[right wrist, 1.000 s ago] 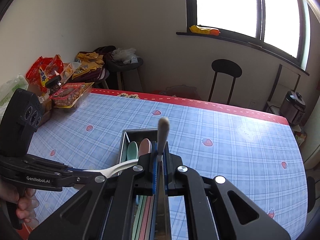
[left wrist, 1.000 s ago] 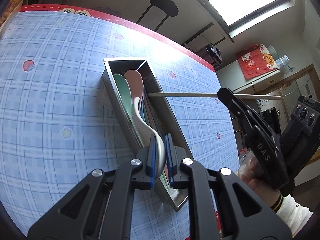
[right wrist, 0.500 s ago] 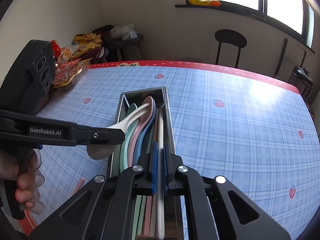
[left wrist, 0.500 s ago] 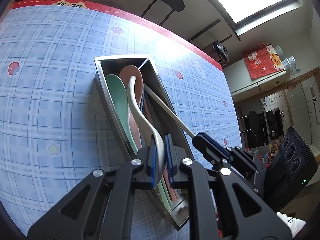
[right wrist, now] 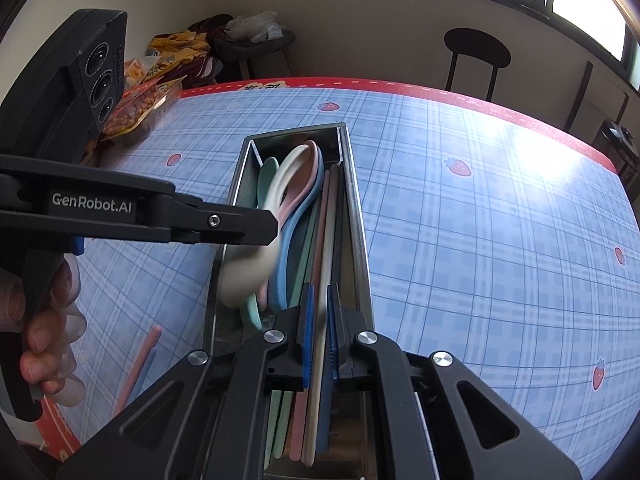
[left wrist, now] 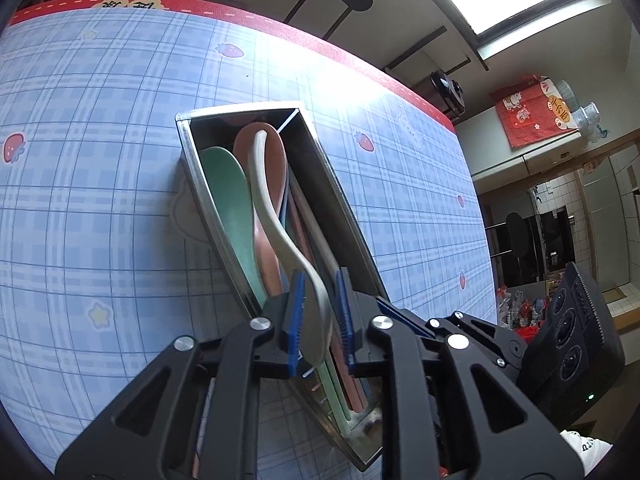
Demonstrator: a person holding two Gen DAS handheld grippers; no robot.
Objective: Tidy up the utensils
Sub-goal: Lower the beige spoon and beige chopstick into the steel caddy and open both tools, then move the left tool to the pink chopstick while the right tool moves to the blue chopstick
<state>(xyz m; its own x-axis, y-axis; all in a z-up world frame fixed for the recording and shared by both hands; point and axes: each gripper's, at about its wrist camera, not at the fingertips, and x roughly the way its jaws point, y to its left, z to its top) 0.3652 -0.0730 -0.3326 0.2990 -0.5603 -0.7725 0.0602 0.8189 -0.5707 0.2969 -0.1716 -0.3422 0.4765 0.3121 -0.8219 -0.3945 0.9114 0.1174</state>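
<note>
A long steel utensil box (left wrist: 188, 148) (right wrist: 356, 216) lies on the blue plaid tablecloth with green (left wrist: 226, 204), pink (left wrist: 276, 152) and blue (right wrist: 296, 240) spoons and chopsticks inside. My left gripper (left wrist: 318, 320) has its pads parted around a cream spoon (left wrist: 276, 216) (right wrist: 288, 176), which rests in the box on the other spoons. My right gripper (right wrist: 319, 336) stands over the box's right side with a cream chopstick (right wrist: 326, 248) between slightly parted pads; the stick lies in the box.
A pink chopstick and a blue one (right wrist: 138, 364) lie on the cloth left of the box. Snack bags (right wrist: 136, 108) sit at the table's far left. A black stool (right wrist: 476, 52) stands beyond the far edge.
Both grippers have lowered their utensils into the box: the cream chopstick swung down from level to lying inside, the cream spoon settled on the others. Both sets of pads have parted.
</note>
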